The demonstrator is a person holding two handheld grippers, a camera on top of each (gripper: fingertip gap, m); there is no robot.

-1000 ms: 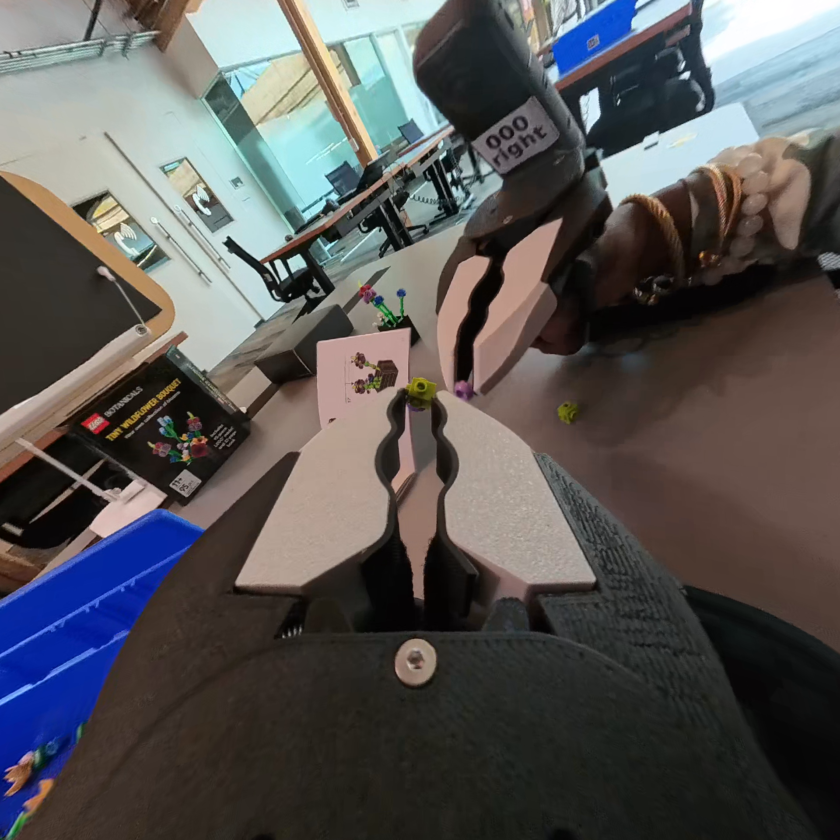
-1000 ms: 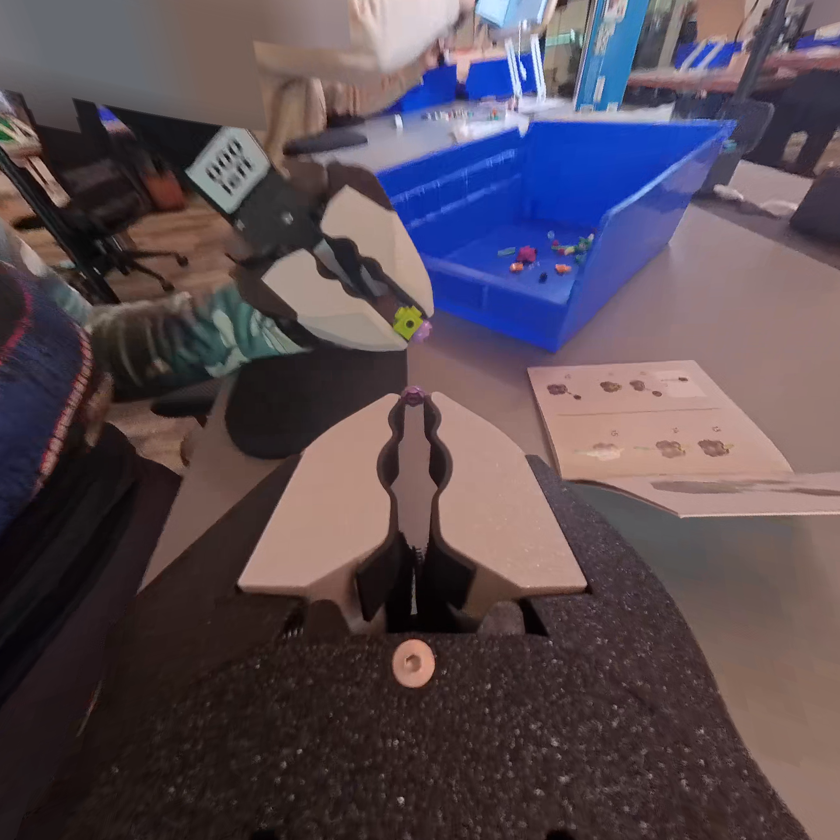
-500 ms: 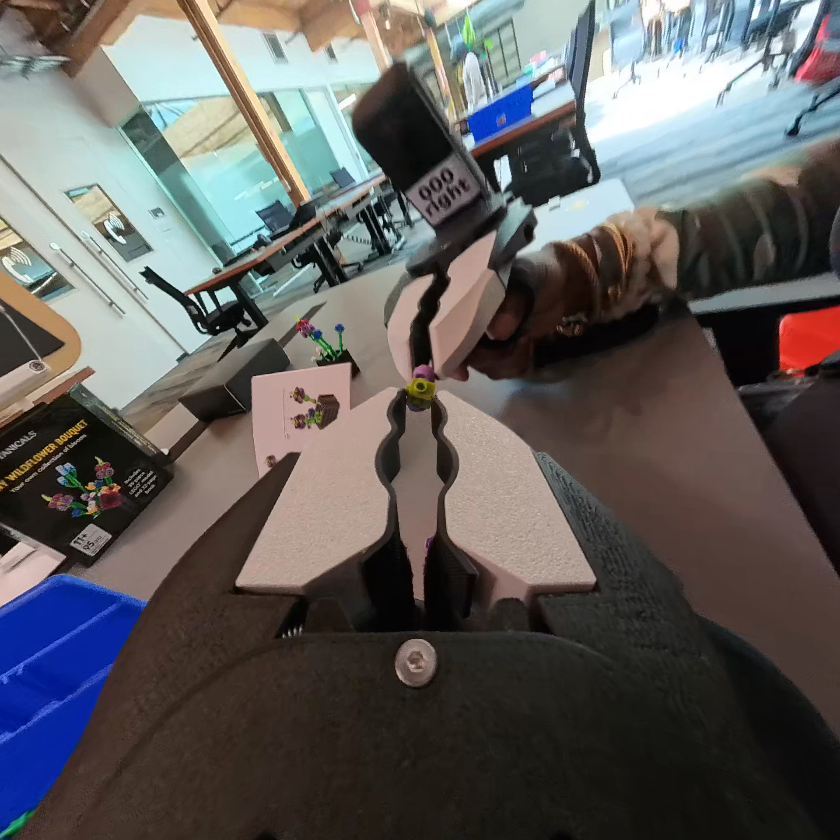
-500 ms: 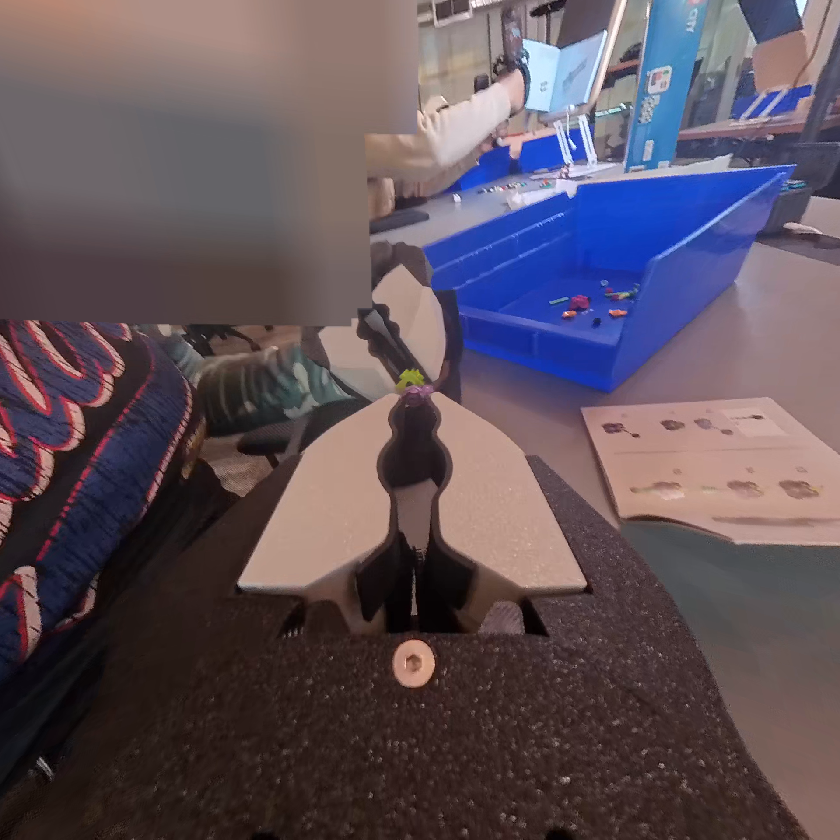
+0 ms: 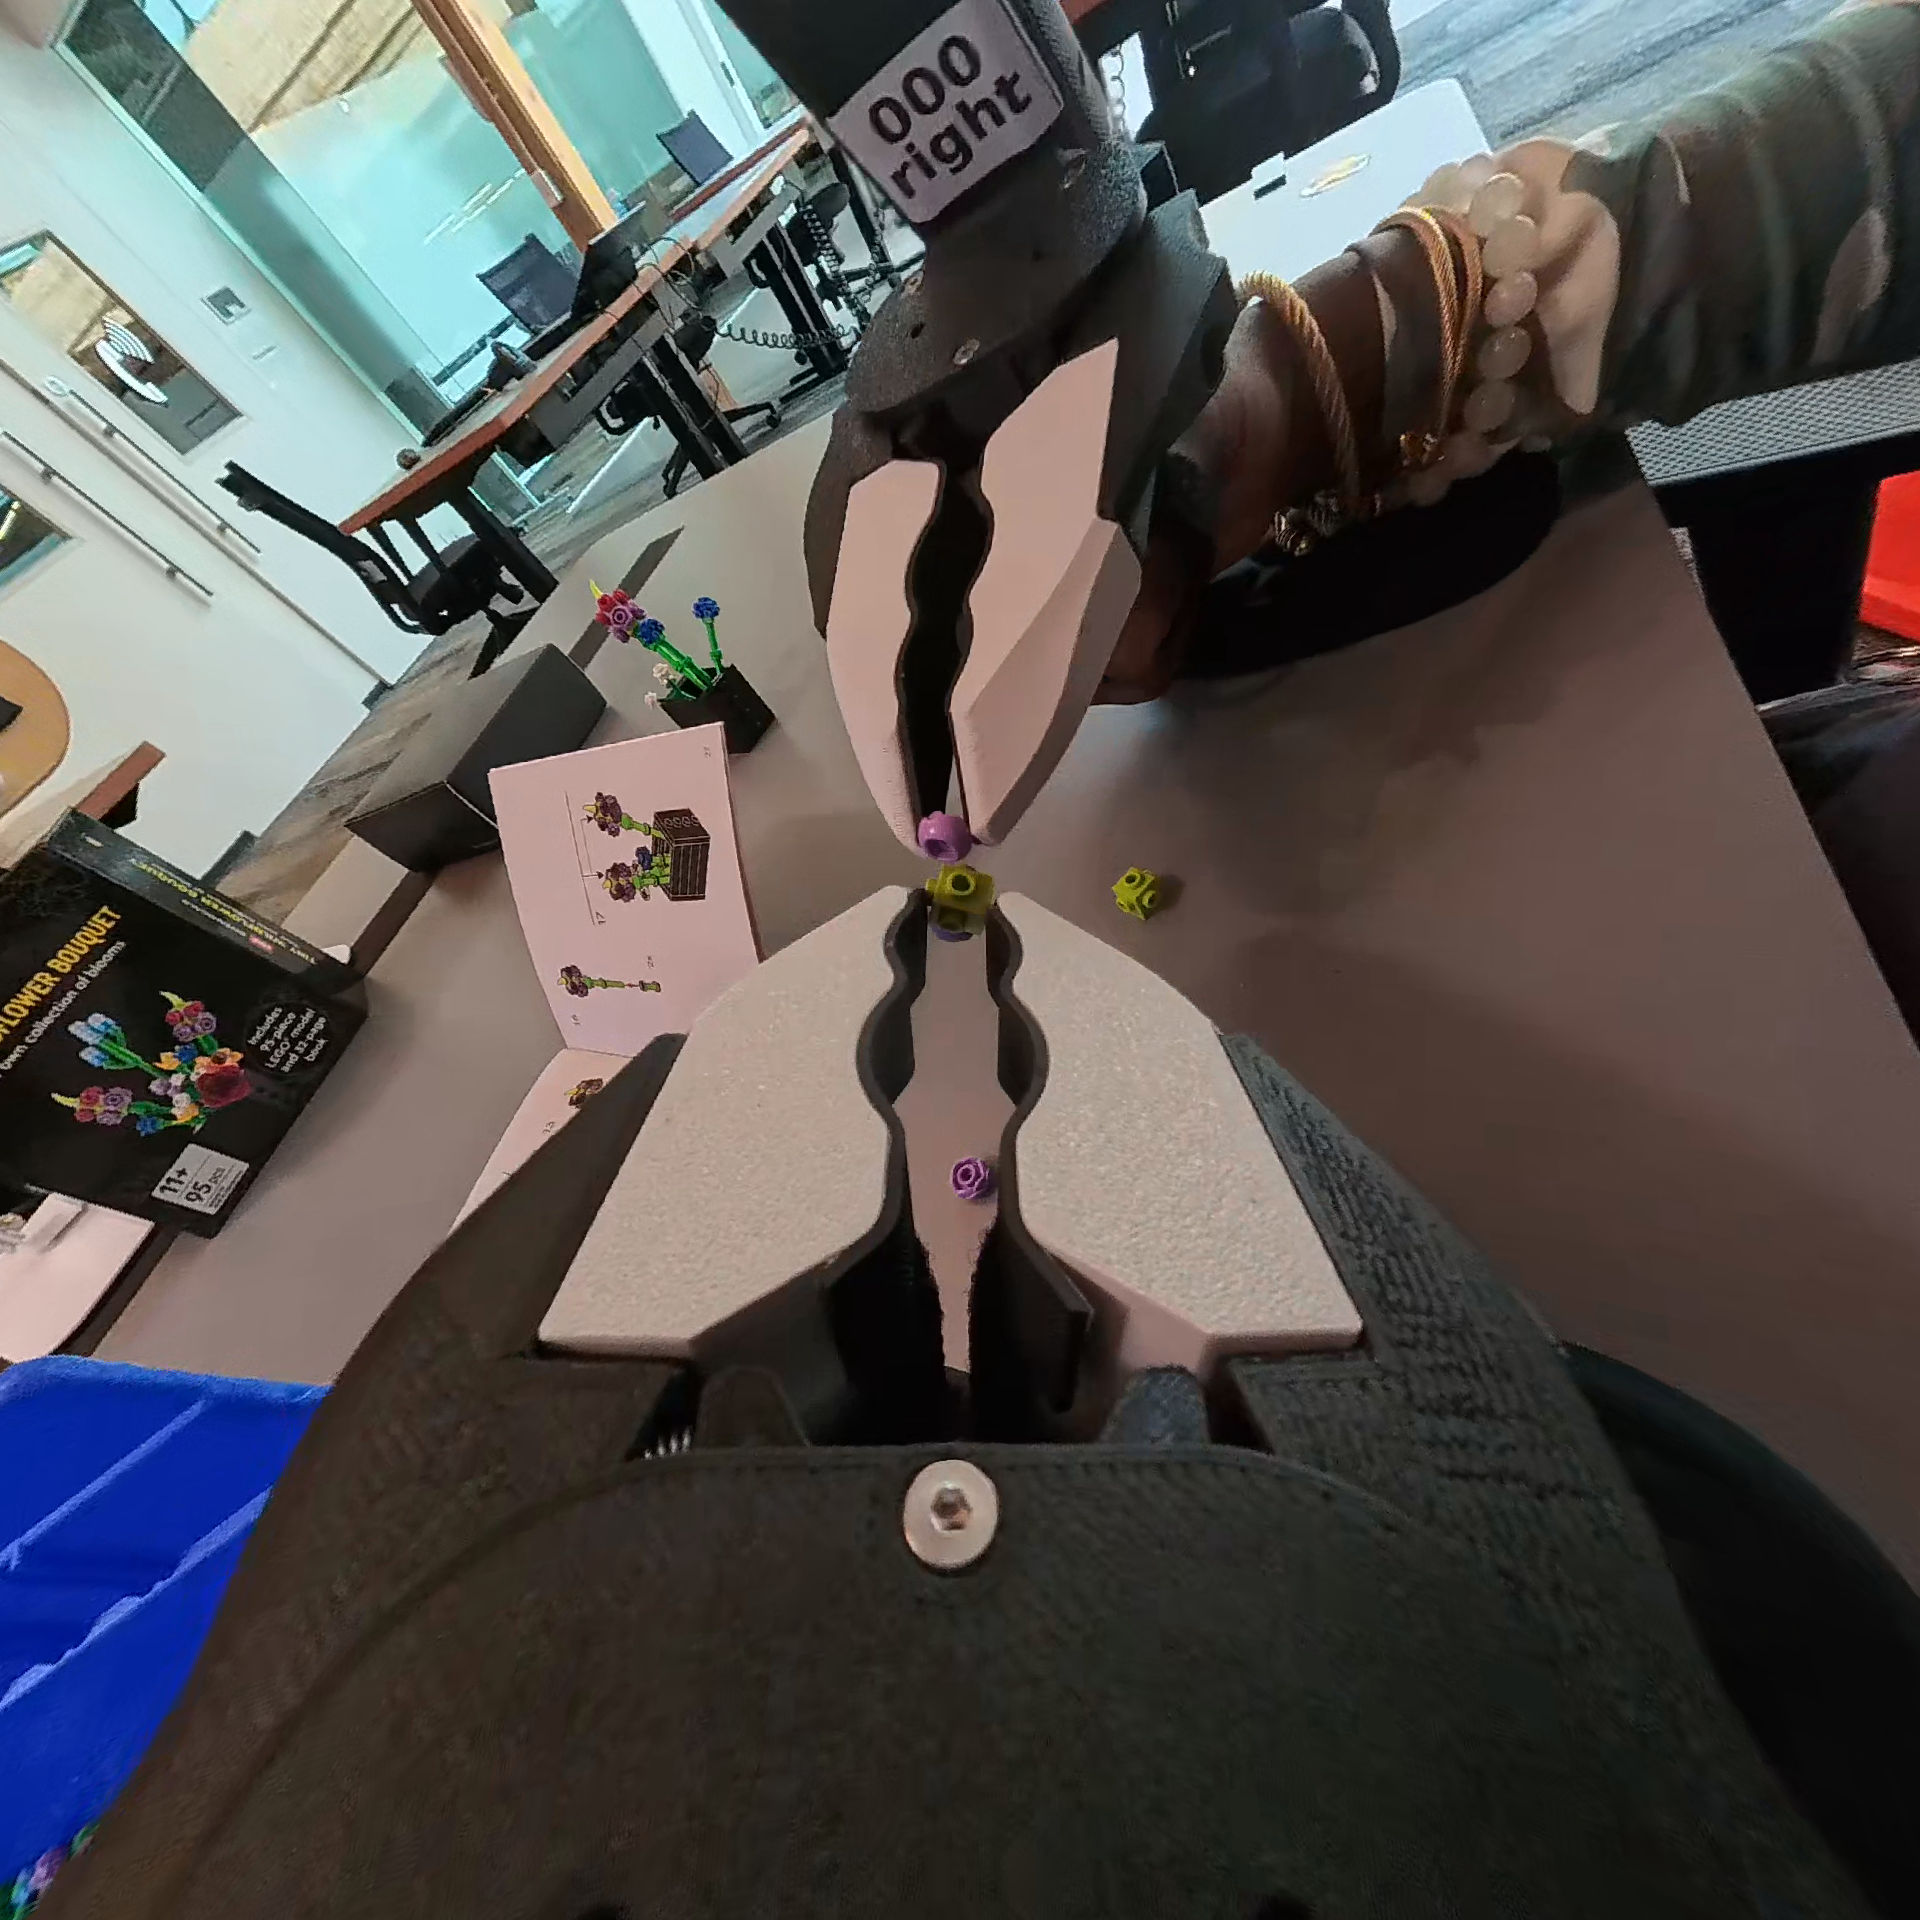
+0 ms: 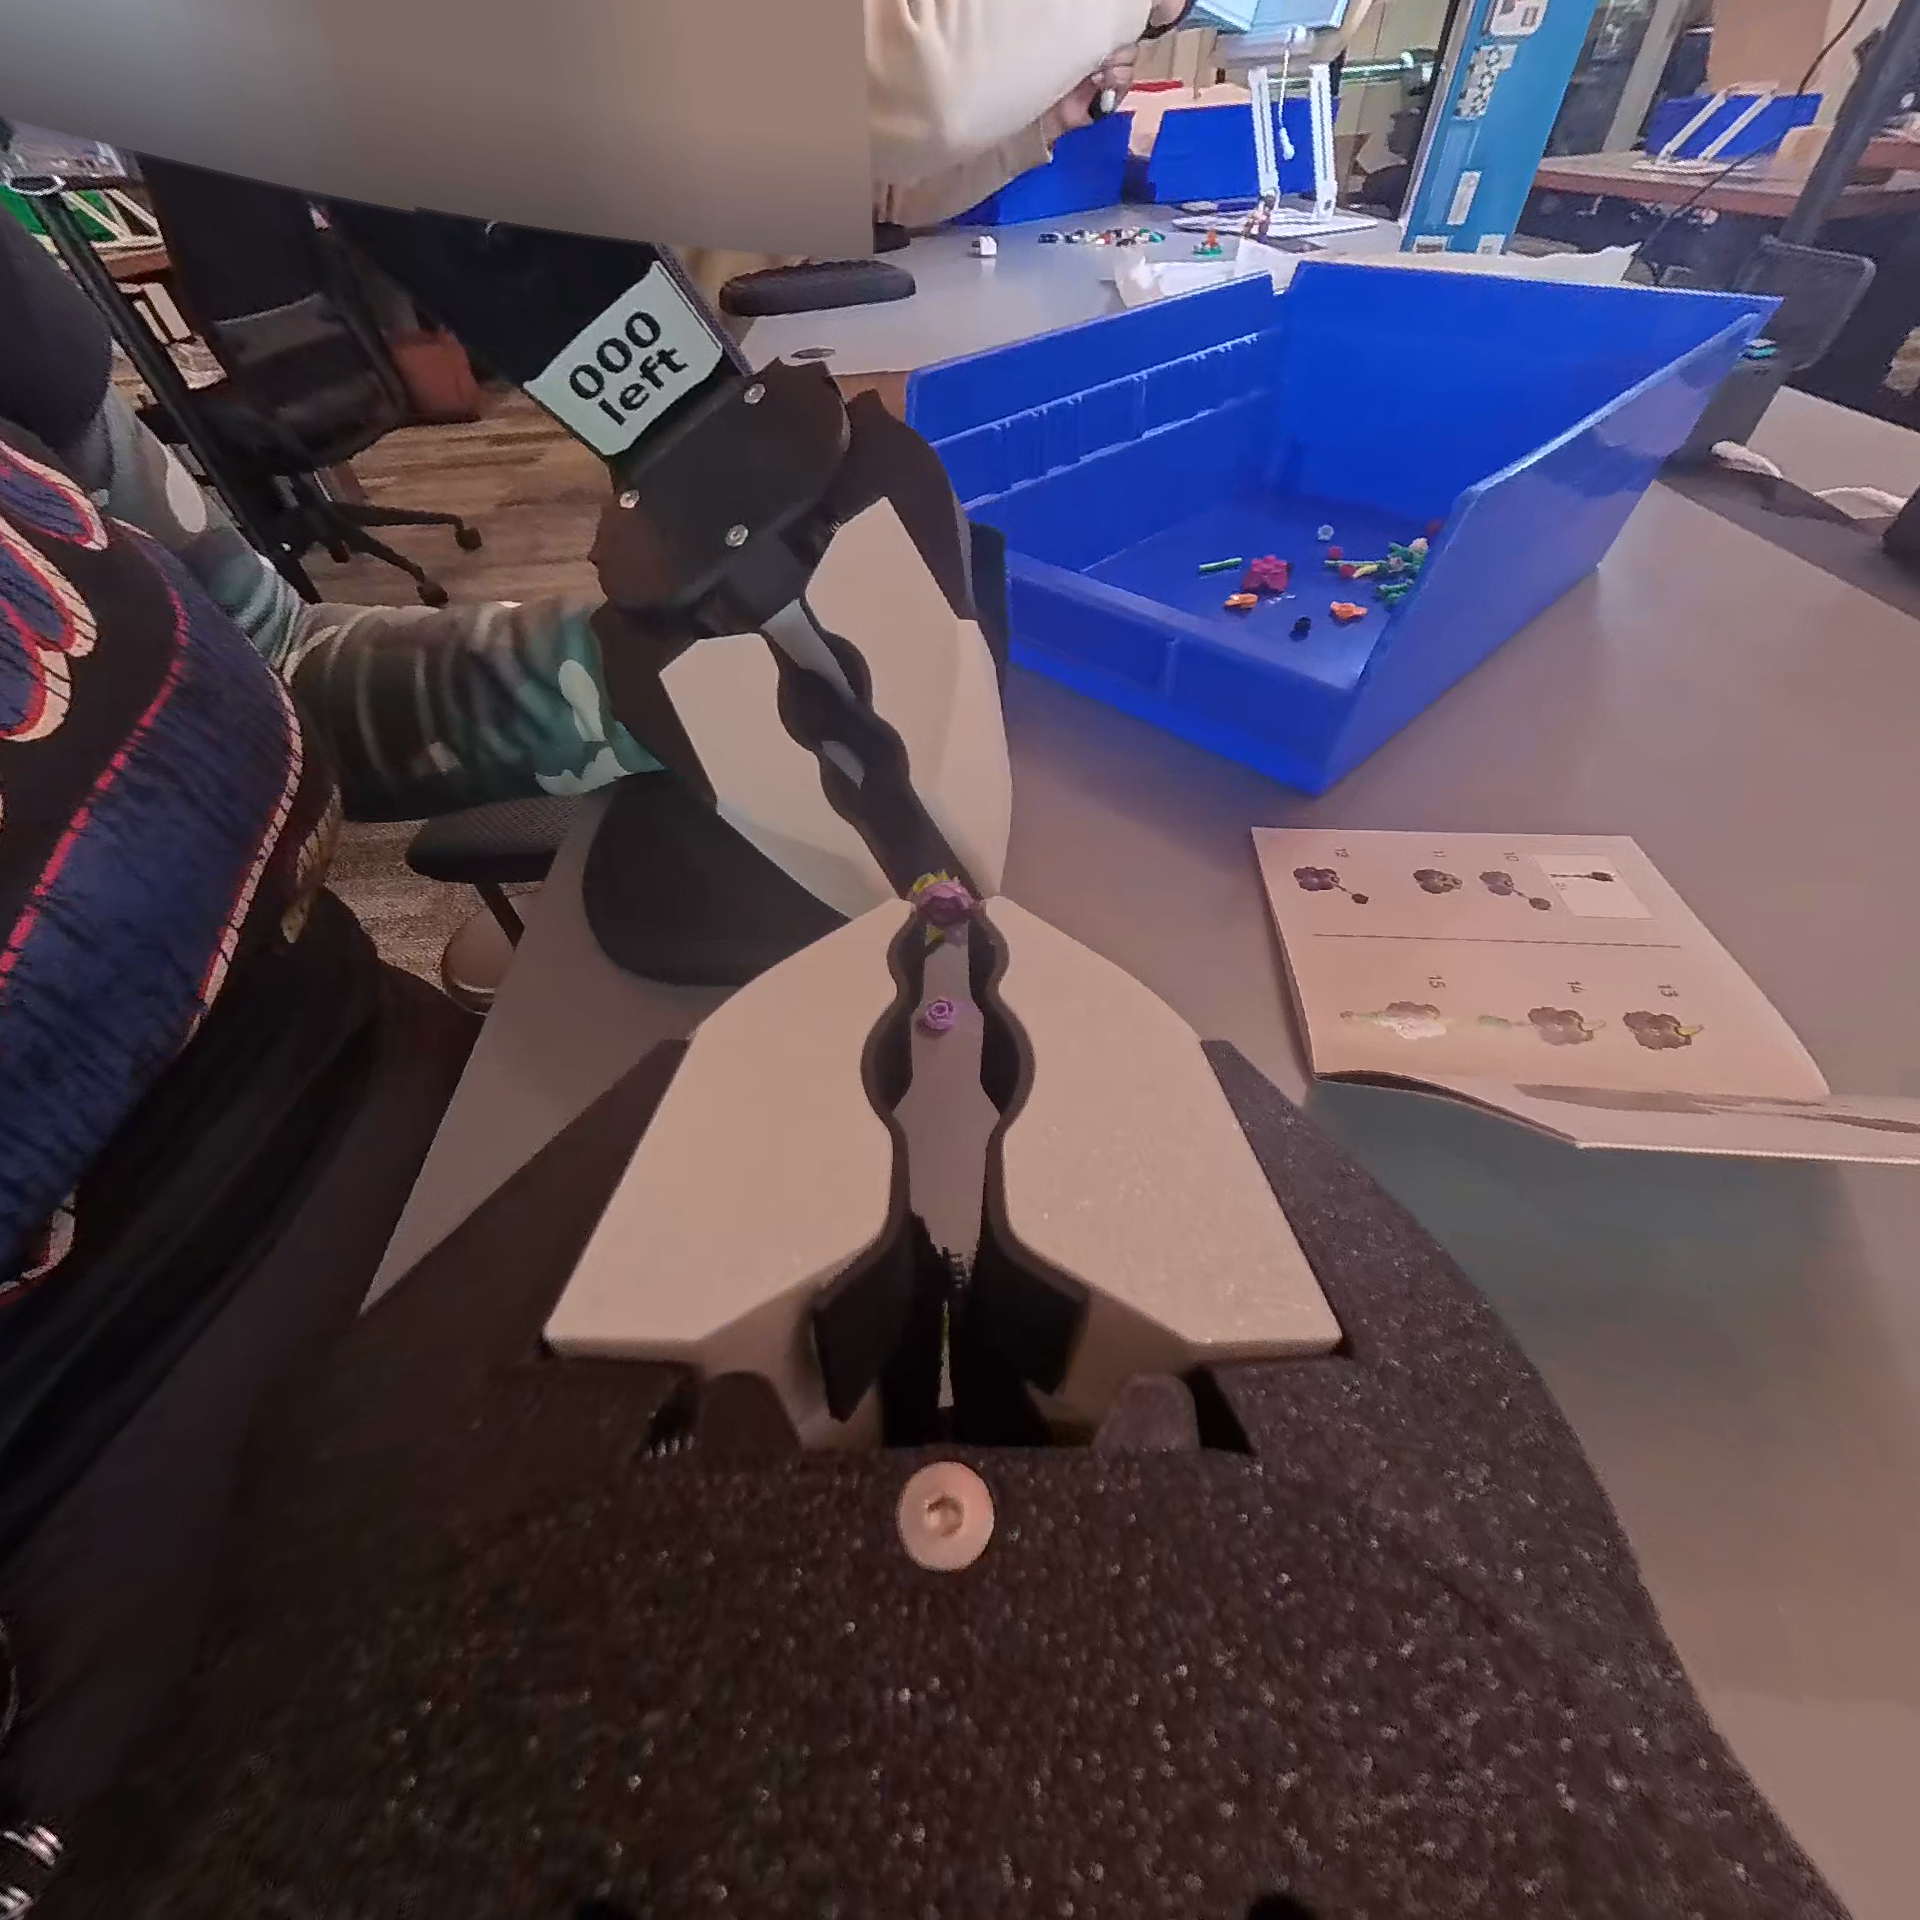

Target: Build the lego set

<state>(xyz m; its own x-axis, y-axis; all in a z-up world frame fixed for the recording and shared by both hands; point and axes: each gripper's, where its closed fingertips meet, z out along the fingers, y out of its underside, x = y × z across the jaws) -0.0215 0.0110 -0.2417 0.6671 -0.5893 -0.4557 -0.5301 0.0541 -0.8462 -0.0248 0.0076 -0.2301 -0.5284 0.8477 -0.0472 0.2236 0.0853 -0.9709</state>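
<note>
My left gripper is shut on a lime green studded brick with a purple piece on its underside. My right gripper is shut on a small purple round flower piece. In the left wrist view that purple piece sits just above the lime brick, tip to tip, almost touching. A second purple flower piece lies on the grey table below the grippers and also shows in the right wrist view. A second lime brick lies on the table to the right.
An open instruction booklet lies on the table. A blue bin holds several loose pieces. A finished flower model in a black pot, a black set box and a black block stand further off. My left and right fingertips are right by each other.
Both grippers came down closer to the table and the view tilted. The purple piece and the lime brick, pressed together half a second ago, now show a small gap.
</note>
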